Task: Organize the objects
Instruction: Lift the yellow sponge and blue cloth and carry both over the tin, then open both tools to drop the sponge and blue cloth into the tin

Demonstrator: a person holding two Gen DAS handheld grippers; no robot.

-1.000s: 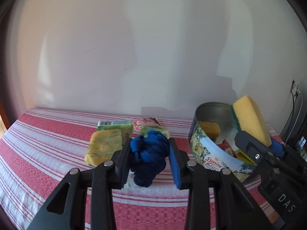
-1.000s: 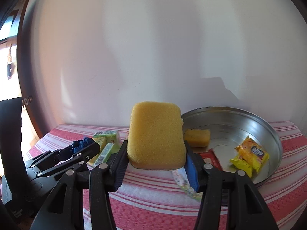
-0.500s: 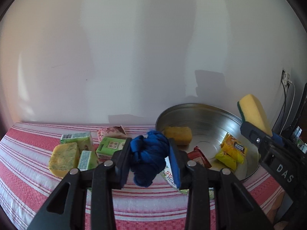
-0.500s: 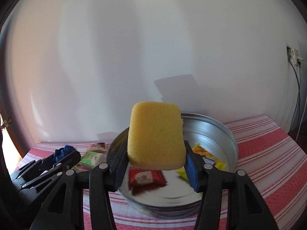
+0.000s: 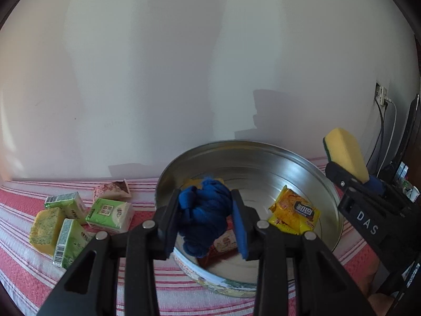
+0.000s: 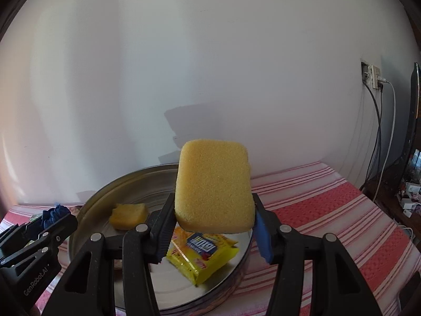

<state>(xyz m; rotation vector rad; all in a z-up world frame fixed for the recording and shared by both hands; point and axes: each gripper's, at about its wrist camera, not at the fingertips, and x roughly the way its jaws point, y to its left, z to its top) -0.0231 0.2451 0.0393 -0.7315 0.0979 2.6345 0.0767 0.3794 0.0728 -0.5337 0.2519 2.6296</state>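
Round silver metal tin (image 5: 302, 163) sat below both loads: left gripper (image 5: 208, 218) clamped the crumpled blue cloth (image 5: 204, 210), right gripper (image 6: 213, 229) held the yellow sponge (image 6: 213, 184); each should be lowered inside the rim before release.

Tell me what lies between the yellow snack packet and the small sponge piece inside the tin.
Right wrist view: bare metal floor of the tin separates the yellow snack packet from the small sponge piece.

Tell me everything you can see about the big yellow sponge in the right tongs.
The yellow sponge is a thick rounded rectangle of porous foam; the left wrist view shows a dark green scouring layer on its back. It stands nearly upright, pinched low on both sides by the right tongs, held in the air above the round metal tin. Nothing else touches it.
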